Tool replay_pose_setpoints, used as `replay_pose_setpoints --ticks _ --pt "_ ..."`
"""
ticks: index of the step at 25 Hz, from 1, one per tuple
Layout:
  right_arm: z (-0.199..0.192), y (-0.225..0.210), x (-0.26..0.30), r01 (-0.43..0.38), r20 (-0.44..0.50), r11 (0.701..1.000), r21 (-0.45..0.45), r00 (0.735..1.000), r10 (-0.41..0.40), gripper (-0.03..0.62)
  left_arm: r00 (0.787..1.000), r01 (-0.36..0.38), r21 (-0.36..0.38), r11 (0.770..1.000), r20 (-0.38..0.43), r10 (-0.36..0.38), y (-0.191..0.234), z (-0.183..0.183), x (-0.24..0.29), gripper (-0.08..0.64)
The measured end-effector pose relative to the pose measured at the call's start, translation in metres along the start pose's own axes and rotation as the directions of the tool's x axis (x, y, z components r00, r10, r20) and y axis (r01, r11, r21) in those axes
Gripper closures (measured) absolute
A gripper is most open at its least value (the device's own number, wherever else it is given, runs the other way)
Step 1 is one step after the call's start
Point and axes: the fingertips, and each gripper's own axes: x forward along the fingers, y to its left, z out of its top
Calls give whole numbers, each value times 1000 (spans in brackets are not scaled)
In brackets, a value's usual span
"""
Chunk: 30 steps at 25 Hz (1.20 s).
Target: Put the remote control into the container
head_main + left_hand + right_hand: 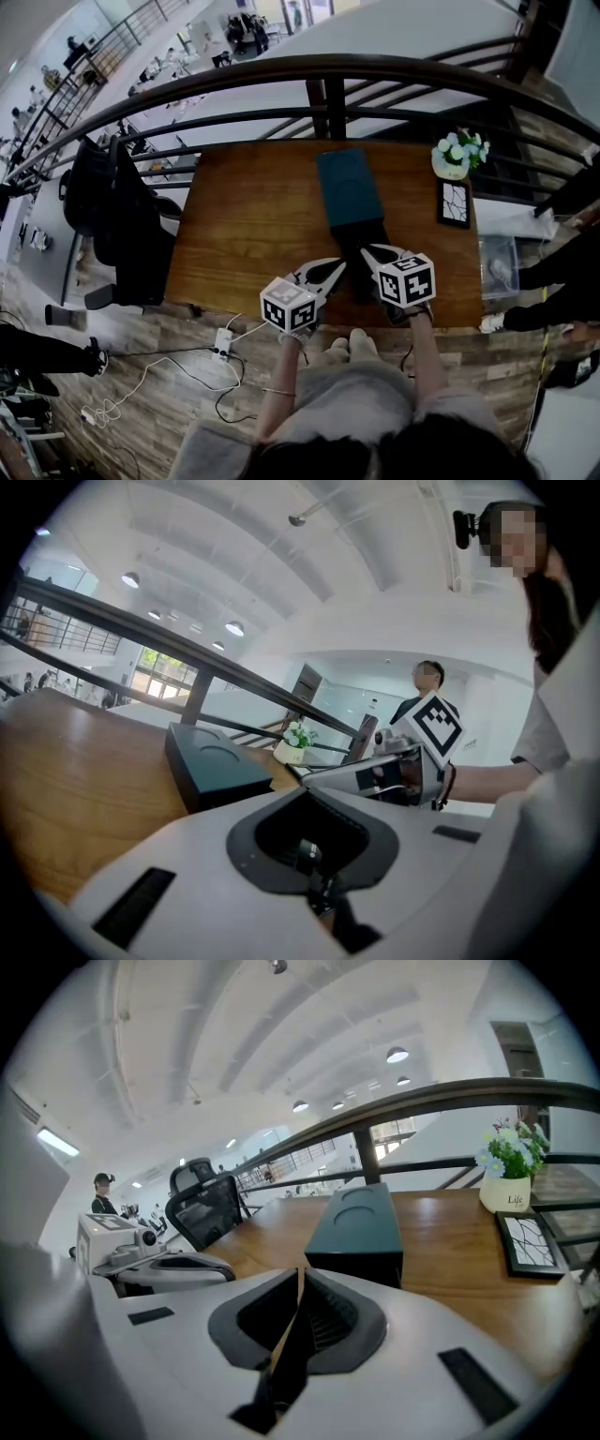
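Note:
A dark teal container [349, 187] stands lengthwise in the middle of the wooden table [244, 234]. The black remote control [364, 277] runs from the container's near end toward the table's front edge. My right gripper [367, 249] is shut on it. In the right gripper view the jaws [300, 1271] stand almost together, with the remote [286, 1368] a thin dark strip between them and the container [361, 1222] straight ahead. My left gripper [339, 265] hovers just left of the remote, shut with nothing in it. In its own view the tips [307, 794] meet and the container [211, 766] lies ahead on the left.
A white flower pot [455, 155] and a small picture frame [454, 202] stand at the table's right end. A dark railing [328, 94] runs behind the table. A black office chair [112, 206] stands to the left. Cables and a power strip [222, 342] lie on the floor.

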Motion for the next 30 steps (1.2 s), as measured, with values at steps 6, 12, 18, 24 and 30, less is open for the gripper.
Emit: replay_pose_setpoints --ticks 6,12,18,24,30 --pt "24 18 -29 -71 159 997 -8 985 71 558 999 28 43 999 46 -30 -23 10 -10 557" --pt "36 33 -49 -107 232 991 -79 965 123 561 996 37 78 996 79 -43 -37 23 -14 557" --pt "42 41 -60 -134 269 984 -121 949 162 561 993 34 120 992 107 -47 -44 36 -16 556" --pt "58 51 -77 -155 322 972 -177 924 206 563 986 36 176 984 156 -64 -59 58 -20 557" --pt "72 57 -86 -151 353 962 -229 908 226 563 979 43 214 976 185 -83 -67 72 -22 557"
